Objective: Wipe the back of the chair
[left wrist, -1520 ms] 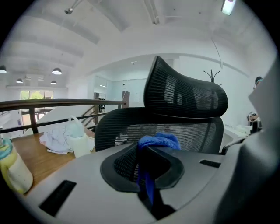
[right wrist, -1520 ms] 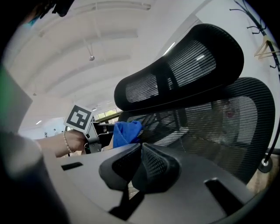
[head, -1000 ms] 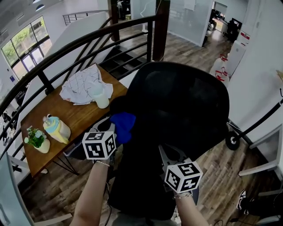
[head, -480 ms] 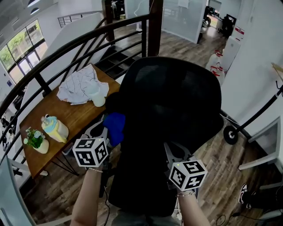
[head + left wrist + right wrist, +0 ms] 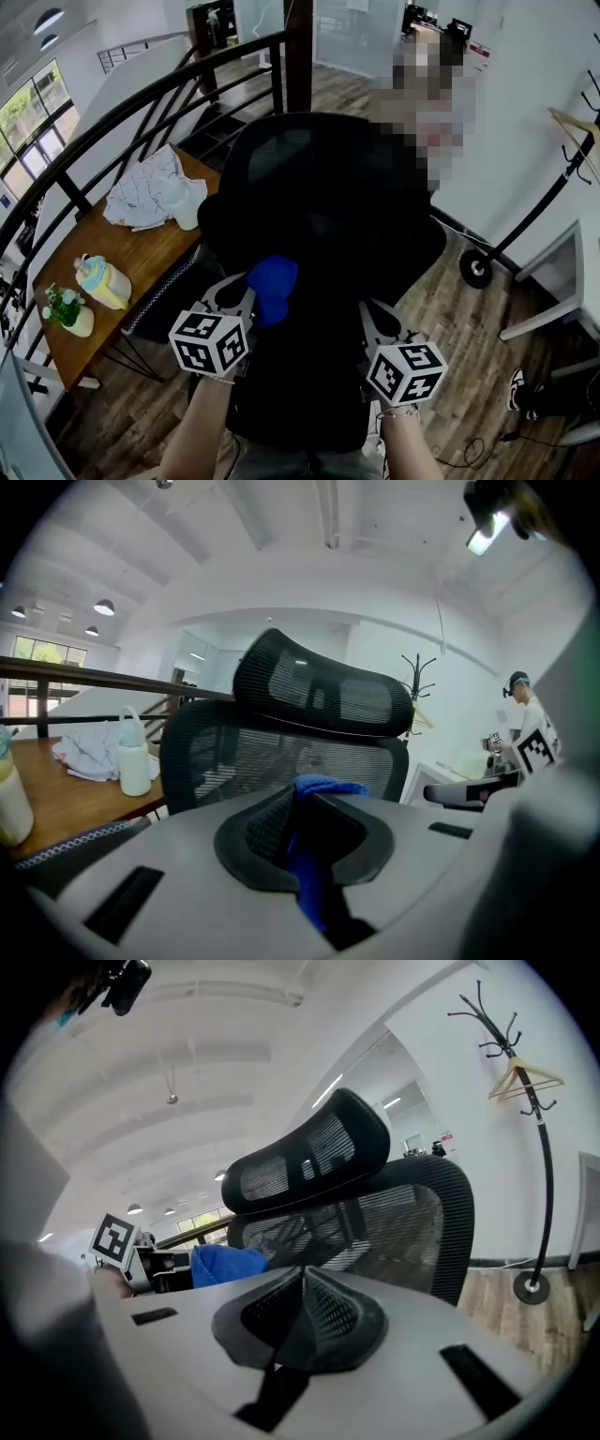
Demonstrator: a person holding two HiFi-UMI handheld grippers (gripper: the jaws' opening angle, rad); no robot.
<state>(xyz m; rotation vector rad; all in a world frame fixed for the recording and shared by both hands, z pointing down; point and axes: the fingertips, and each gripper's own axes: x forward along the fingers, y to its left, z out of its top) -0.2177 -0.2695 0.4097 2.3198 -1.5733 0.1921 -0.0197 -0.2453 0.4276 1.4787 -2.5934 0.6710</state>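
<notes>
A black mesh office chair stands with its back towards me; its backrest and headrest fill the left gripper view, and the same chair fills the right gripper view. My left gripper is shut on a blue cloth, held against the lower left of the chair's back. The cloth shows pinched between the jaws, and as a blue cloth at the left of the right gripper view. My right gripper is shut with nothing in it, close to the lower right of the back.
A wooden table at left holds a crumpled white cloth, a white bottle, a pastel jug and a small plant. A black railing curves behind. A coat stand rises at right.
The left gripper with the blue cloth has slid down and right along the chair's back. The head view has shifted, so chair and table sit lower left. The right gripper has hardly moved.
</notes>
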